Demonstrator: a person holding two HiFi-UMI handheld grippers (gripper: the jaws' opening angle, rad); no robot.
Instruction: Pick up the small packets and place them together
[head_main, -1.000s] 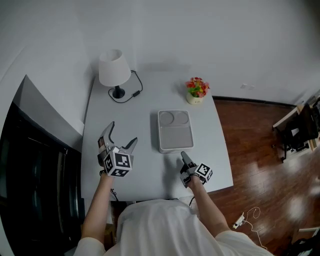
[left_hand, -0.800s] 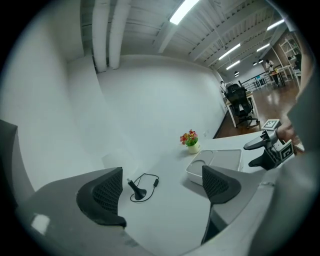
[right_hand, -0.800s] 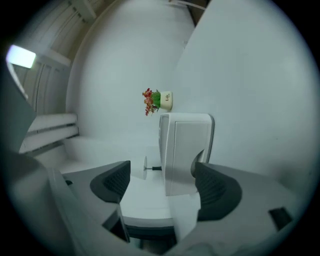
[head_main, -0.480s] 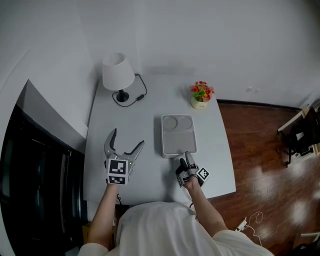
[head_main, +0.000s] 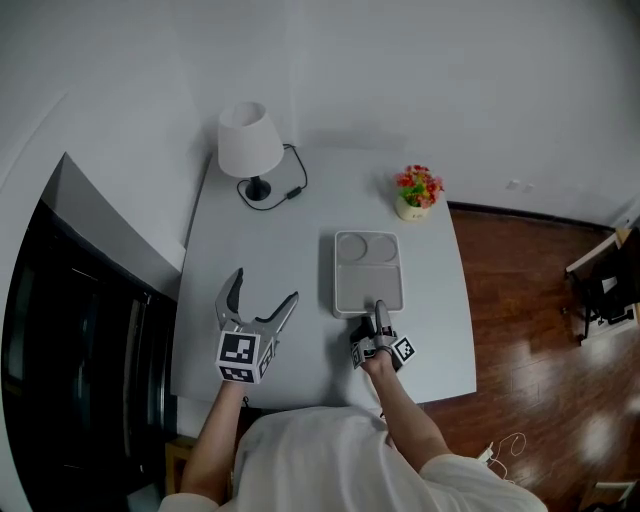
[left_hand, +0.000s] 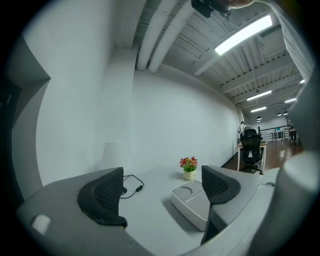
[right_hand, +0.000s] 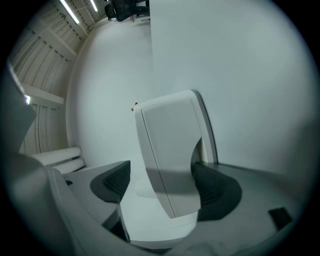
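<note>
**Right gripper (head_main: 379, 309) spread at the tray's near end**

Its dark, ribbed pads stand wide apart. The near end of the tray (head_main: 368, 287) shows between them, and no pad presses on it. The tray is smooth, white and round-cornered, with two round wells at its far end. This gripper points level, turned on its side. The left gripper (head_main: 266, 285) is also spread and empty, and hovers level over the matt grey table (head_main: 262, 240), left of the tray. Where the packets lie I cannot tell.

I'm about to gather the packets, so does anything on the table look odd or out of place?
Nothing is tipped, spilled or damaged. The odd part: no packets show in any view. The table holds only a lamp, a flower pot and an empty tray, all upright and apart.
</note>
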